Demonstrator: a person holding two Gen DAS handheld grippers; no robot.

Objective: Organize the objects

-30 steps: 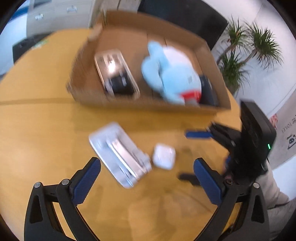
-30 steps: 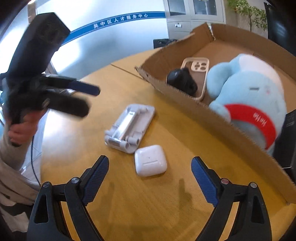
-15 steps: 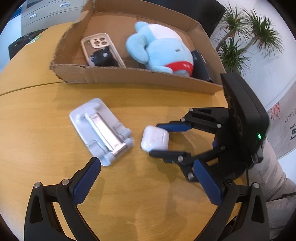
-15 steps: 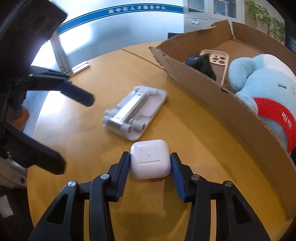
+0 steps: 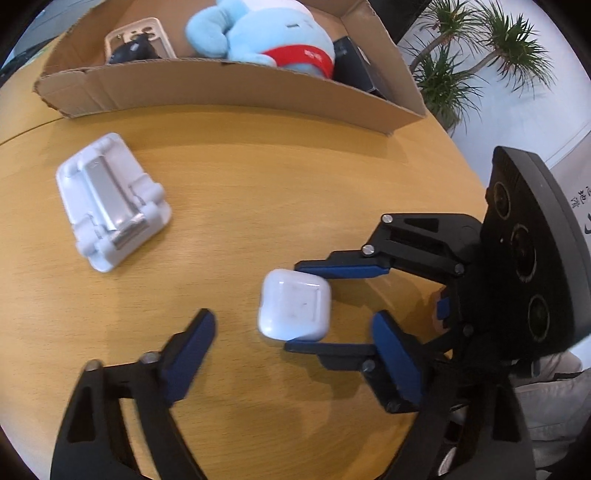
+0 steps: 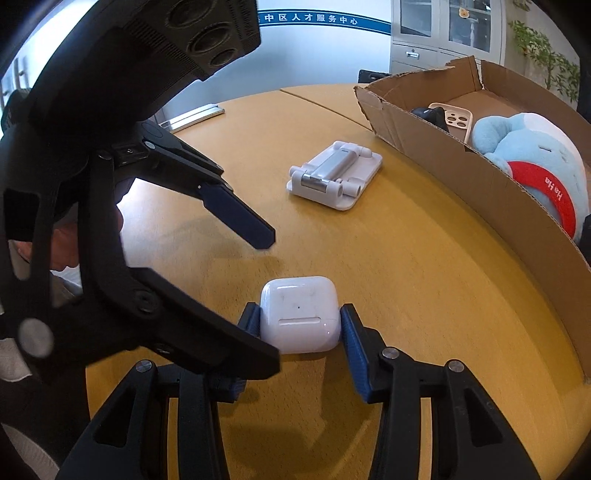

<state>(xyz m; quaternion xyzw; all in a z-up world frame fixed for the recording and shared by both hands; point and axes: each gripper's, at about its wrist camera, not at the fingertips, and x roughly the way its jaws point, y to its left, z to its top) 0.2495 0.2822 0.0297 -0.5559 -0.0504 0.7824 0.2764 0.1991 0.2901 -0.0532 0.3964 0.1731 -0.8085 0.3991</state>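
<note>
my right gripper [image 6: 300,321] is clamped on the white earbud case [image 6: 299,314], one blue pad pressed to each of its side walls, with the case's seam and small front dot facing my camera. in the left wrist view the case [image 5: 293,304] sits tilted between the two pads of that right gripper [image 5: 303,306], and i cannot tell whether its underside touches the yellow wooden worktop [image 5: 258,184] or hangs just clear of it.

my left gripper [image 5: 291,343] is partly open with nothing pressed between its pads; its jaws have just been closing, and the earbud case lies in the gap between them without either pad touching it. seen from the right wrist, one finger of the left gripper [image 6: 236,210] points down toward the worktop [image 6: 406,258] just beyond the case, and the other crosses in front of my right gripper's left pad.

the white folding phone stand [image 5: 110,203] lies flat on the worktop, well apart from the case, between it and the cardboard box [image 5: 221,85]. inside the box are a light blue plush toy [image 5: 258,33] with a red band, a beige phone case [image 5: 147,37] with a black item on it, and a dark object in the far corner.
</note>
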